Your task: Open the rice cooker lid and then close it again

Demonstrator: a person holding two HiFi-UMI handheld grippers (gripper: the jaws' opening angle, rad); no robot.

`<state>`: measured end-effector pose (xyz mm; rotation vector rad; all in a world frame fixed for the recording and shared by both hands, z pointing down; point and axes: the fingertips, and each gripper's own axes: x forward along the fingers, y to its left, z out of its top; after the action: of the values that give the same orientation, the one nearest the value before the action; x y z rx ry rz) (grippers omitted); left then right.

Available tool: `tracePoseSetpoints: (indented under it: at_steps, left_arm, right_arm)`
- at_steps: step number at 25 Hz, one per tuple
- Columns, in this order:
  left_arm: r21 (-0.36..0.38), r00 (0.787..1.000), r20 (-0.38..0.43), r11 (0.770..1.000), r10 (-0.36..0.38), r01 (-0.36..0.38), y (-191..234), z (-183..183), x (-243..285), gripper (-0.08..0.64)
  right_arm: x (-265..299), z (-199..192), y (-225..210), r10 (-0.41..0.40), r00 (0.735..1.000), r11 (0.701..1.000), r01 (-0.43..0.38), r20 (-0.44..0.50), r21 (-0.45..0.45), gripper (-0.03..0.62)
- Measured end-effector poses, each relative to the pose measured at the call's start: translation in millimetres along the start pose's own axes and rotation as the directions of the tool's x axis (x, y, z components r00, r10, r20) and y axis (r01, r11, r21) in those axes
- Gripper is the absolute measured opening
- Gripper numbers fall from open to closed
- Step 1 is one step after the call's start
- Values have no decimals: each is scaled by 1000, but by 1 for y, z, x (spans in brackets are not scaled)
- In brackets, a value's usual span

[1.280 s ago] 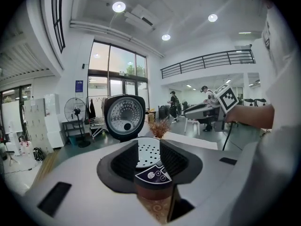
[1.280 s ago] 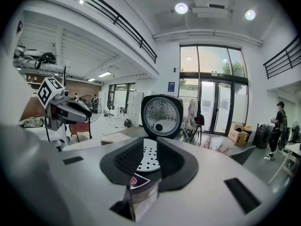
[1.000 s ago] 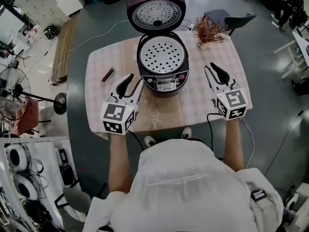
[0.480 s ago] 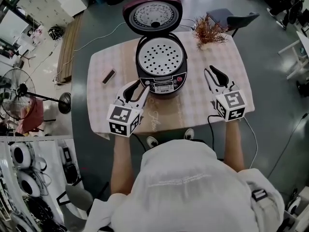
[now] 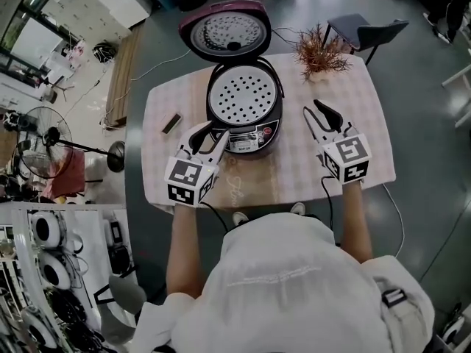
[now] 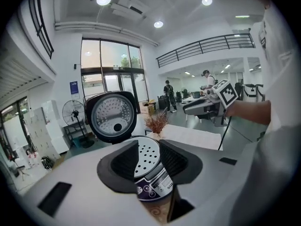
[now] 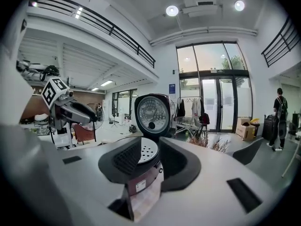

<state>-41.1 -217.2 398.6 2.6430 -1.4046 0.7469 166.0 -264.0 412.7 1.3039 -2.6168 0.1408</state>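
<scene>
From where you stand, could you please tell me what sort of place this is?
Likely an open lab or workshop hall, not a kitchen: glass doors, a mezzanine railing, and a fan.

So the dark maroon round rice cooker (image 5: 244, 116) sits toward the far edge of the pale checked table (image 5: 353, 101). Its hinged lid (image 5: 225, 29) is flipped fully open, standing past that edge, with a white perforated steamer tray (image 5: 243, 93) inside.

Place: large open lab or workshop hall.
Structure: mezzanine railing (image 6: 207, 46) and glazed entrance doors (image 7: 214, 107) are noted.
Equipment: pedestal fan (image 5: 50, 134) and gear racks (image 5: 40, 271) are observed.
Furnishing: one clothed table (image 5: 368, 109) is set on grey floor (image 5: 427, 123).
</scene>
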Motion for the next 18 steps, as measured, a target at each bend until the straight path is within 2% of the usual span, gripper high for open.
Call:
tracePoseSetpoints:
  at_steps: [4, 9, 14, 18]
  left_arm:
    - [57, 999, -13, 998, 34, -33, 5, 28, 14, 153]
    - [176, 997, -46, 983, 66, -57, 24, 62, 35, 167]
    - [290, 991, -55, 952, 118, -98, 65, 105, 51, 175]
    - [381, 991, -44, 920, 124, -98, 96, 133, 75, 192]
  right_arm:
    - [4, 2, -14, 53, 999, 999, -53, 6, -14, 145]
    - [19, 19, -28, 114, 993, 993, -112, 28, -46, 149]
    - [41, 37, -34, 139, 989, 990, -137, 60, -37, 153]
    - [68, 44, -38, 146, 987, 988, -143, 61, -50, 155]
